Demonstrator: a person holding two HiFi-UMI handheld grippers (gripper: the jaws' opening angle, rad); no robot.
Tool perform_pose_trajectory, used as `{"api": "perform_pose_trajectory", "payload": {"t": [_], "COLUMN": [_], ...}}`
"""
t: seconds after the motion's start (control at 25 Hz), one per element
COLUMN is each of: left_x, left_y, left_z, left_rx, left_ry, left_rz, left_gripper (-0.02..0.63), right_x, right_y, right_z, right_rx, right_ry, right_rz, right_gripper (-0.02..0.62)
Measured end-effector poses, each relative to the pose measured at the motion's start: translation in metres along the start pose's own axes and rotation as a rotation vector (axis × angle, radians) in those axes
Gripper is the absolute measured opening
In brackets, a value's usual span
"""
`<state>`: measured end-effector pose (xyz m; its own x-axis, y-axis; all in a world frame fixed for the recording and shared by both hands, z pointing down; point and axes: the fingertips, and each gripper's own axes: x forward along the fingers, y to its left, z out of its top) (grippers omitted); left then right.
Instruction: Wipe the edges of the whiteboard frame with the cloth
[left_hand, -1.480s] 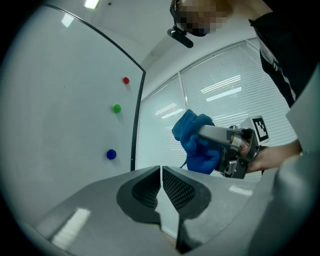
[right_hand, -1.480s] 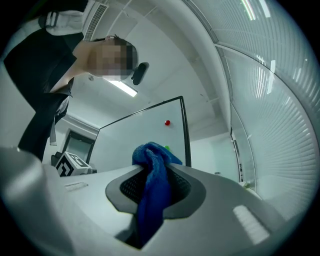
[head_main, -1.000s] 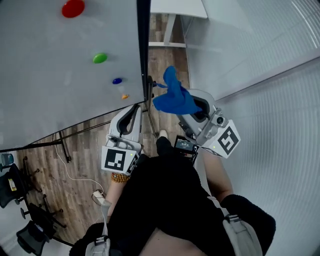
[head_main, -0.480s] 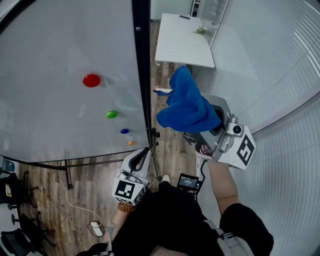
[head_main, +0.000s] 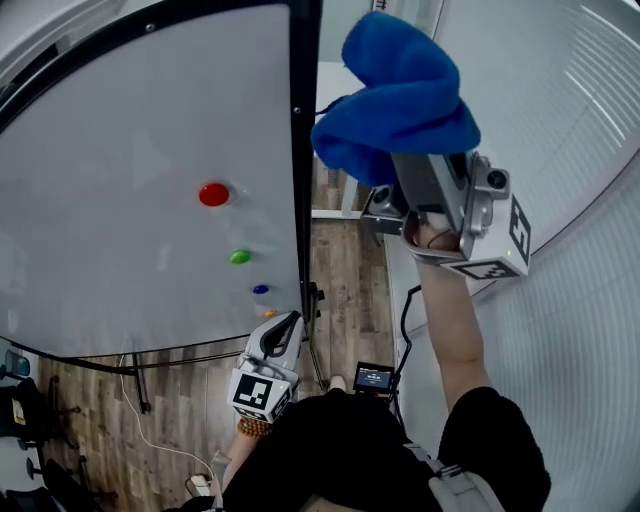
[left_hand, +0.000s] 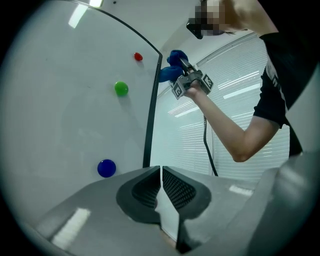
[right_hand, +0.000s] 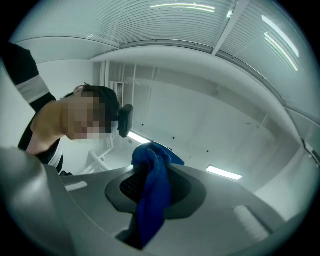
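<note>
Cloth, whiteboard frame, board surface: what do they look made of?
Cloth: soft blue fabric, likely microfibre or terry; fuzzy nap, rounded folds.
Whiteboard frame: black, smooth, semi-matte strip with small fastener dots; metal or plastic, can't tell which.
Board surface: white with light glare, probably coated steel, since what looks like a red magnet clings to it.

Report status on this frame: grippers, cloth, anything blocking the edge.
Right gripper shut on blue cloth, held high beside whiteboard frame, contact unclear. Left gripper shut, empty, low by the board's bottom corner. Nothing seen blocking the edge.
</note>
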<state>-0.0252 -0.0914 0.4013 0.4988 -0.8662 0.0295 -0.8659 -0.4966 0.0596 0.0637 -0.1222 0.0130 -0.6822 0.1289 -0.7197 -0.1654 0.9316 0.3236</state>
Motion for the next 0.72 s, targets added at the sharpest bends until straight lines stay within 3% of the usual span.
{"api": "perform_pose_trajectory", "payload": {"t": [0.28,0.56,0.72], "left_x": [0.001,-0.004,-0.003], "left_y": [0.000,-0.012,-0.018], "left_z": [0.013,0.008,0.006], "left_rx": [0.004,-0.021,-0.021], "left_ry": [-0.033,-0.050,-0.051], "left_rz": [-0.047,-0.067,-0.071], "left_gripper": [0.001,0.001,0.001], "right_x": [0.060,0.067,0.065], "right_y": [-0.028,-0.053,-0.054], "right_z": [0.021,0.006,0.006], "right_rx": [-0.048,0.027,0.095], "right_ry": [0.006,0.044,0.015], "right_rz": [0.024,-0.037,-0.026], "right_gripper": [0.094,0.095,0.095]}}
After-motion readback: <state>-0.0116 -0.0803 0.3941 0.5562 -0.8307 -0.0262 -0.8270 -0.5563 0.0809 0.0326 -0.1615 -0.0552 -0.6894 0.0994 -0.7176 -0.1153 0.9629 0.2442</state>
